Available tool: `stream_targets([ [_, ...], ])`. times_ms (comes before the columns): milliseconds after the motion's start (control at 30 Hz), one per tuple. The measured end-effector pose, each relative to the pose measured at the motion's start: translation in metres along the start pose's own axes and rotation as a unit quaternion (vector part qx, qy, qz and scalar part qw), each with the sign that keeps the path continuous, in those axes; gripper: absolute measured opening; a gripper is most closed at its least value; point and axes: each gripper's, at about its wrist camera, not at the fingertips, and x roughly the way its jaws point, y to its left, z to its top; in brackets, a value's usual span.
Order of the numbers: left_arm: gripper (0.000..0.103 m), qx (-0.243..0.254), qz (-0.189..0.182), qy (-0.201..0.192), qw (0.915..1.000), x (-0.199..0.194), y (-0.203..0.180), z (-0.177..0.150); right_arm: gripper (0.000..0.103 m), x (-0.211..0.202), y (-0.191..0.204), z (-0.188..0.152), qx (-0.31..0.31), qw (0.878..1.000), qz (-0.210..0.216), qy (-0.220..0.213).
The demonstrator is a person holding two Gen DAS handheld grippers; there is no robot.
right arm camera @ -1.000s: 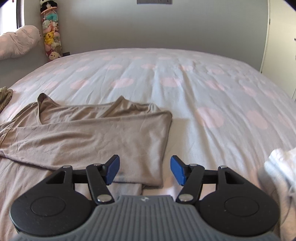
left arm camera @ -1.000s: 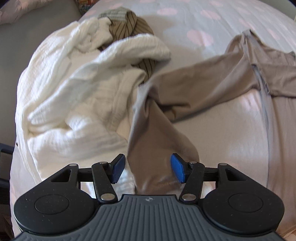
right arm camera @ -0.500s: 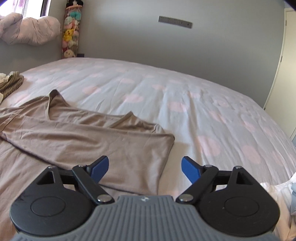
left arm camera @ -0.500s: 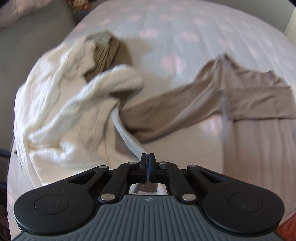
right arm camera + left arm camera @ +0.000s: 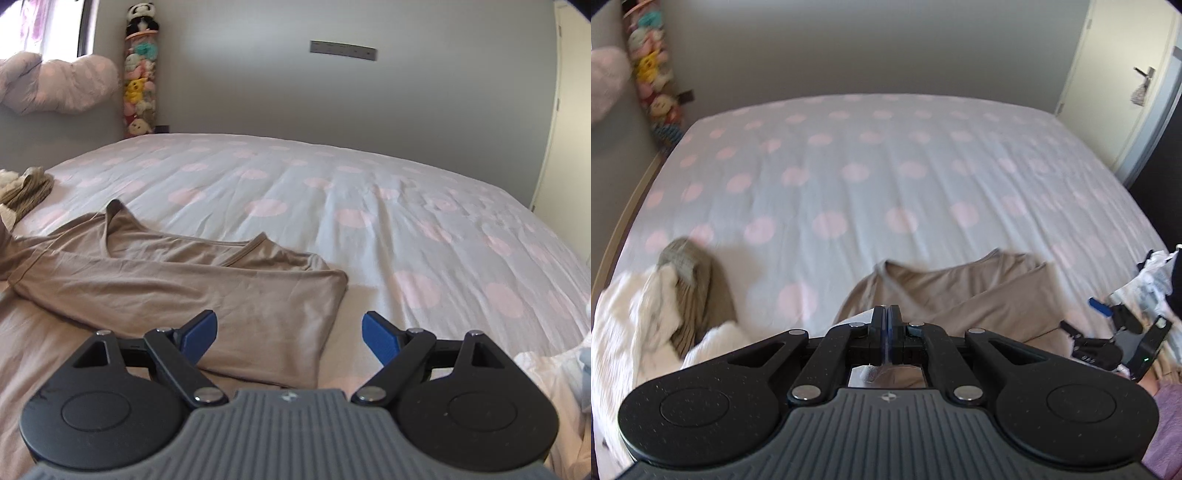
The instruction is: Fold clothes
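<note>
A tan long-sleeved shirt (image 5: 960, 291) lies flat on the bed, with its right sleeve folded across the body (image 5: 184, 280). My left gripper (image 5: 888, 314) is shut on the shirt's left sleeve, and a strip of tan cloth shows pinched under the closed jaws. It holds the sleeve lifted above the bed. My right gripper (image 5: 289, 332) stands wide open just above the folded sleeve's end, with nothing pressed between its blue pads. The left wrist view shows the same gripper (image 5: 1084, 317) low on the right.
The bed sheet (image 5: 886, 166) is grey with pink dots. A white garment pile (image 5: 635, 325) and a brown striped garment (image 5: 698, 280) lie at the left. More white clothes (image 5: 546, 373) sit at the right edge. A plush toy column (image 5: 142, 74) stands by the wall.
My left gripper shut on the tan sleeve and rose, carrying it up and rightward away from the white pile. My right gripper's jaws spread wider and its view tipped up.
</note>
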Motion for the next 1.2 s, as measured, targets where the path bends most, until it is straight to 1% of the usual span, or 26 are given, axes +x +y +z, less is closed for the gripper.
stream_targets([
  [67, 0.000, 0.016, -0.025, -0.004, 0.9995, 0.004, -0.016, 0.014, 0.087, 0.000, -0.005, 0.000, 0.015, 1.000, -0.005, 0.002],
  [167, 0.000, 0.037, -0.067, -0.013, 0.9970, 0.018, -0.046, 0.032, 0.087, 0.002, -0.007, 0.000, 0.017, 1.000, -0.017, 0.009],
  [233, 0.000, 0.053, -0.091, -0.015, 0.9943, 0.031, -0.065, 0.041, 0.087, 0.003, -0.006, 0.001, 0.016, 1.000, -0.016, 0.011],
  [367, 0.000, 0.081, -0.132, 0.001, 0.9879, 0.074, -0.104, 0.049, 0.087, 0.004, -0.008, 0.000, 0.022, 0.999, -0.016, 0.018],
  [500, 0.000, 0.091, -0.165, 0.032, 0.9816, 0.129, -0.131, 0.043, 0.087, 0.007, -0.015, -0.002, 0.041, 0.999, -0.023, 0.021],
  [667, 0.000, 0.094, -0.184, 0.072, 0.9757, 0.194, -0.156, 0.029, 0.085, 0.010, -0.018, -0.003, 0.056, 0.998, -0.010, 0.012],
  [733, 0.000, 0.095, -0.191, 0.082, 0.9735, 0.214, -0.163, 0.023, 0.080, 0.011, -0.019, -0.002, 0.064, 0.998, -0.003, 0.009],
  [800, 0.000, 0.093, -0.199, 0.088, 0.9717, 0.230, -0.168, 0.019, 0.067, 0.013, -0.020, -0.002, 0.076, 0.997, 0.011, 0.005],
  [867, 0.000, 0.090, -0.205, 0.093, 0.9701, 0.245, -0.172, 0.015, 0.064, 0.013, -0.019, -0.002, 0.082, 0.996, 0.026, 0.000],
  [933, 0.001, 0.086, -0.208, 0.095, 0.9698, 0.255, -0.173, 0.011, 0.063, 0.014, -0.015, -0.002, 0.073, 0.997, 0.037, -0.006],
  [967, 0.008, 0.085, -0.206, 0.098, 0.9700, 0.259, -0.173, 0.009, 0.063, 0.014, -0.011, -0.002, 0.066, 0.997, 0.042, -0.009],
  [1000, 0.017, 0.084, -0.204, 0.099, 0.9704, 0.262, -0.173, 0.007, 0.062, 0.014, -0.008, -0.002, 0.059, 0.997, 0.048, -0.013],
  [1033, 0.019, 0.083, -0.202, 0.097, 0.9709, 0.262, -0.171, 0.004, 0.062, 0.015, -0.006, -0.002, 0.056, 0.997, 0.055, -0.012],
  [1100, 0.019, 0.083, -0.200, 0.094, 0.9717, 0.260, -0.164, 0.000, 0.062, 0.017, -0.001, -0.003, 0.050, 0.996, 0.068, -0.009],
  [1200, 0.021, 0.081, -0.189, 0.085, 0.9748, 0.250, -0.149, -0.009, 0.062, 0.023, 0.004, -0.006, 0.057, 0.995, 0.078, -0.001],
])
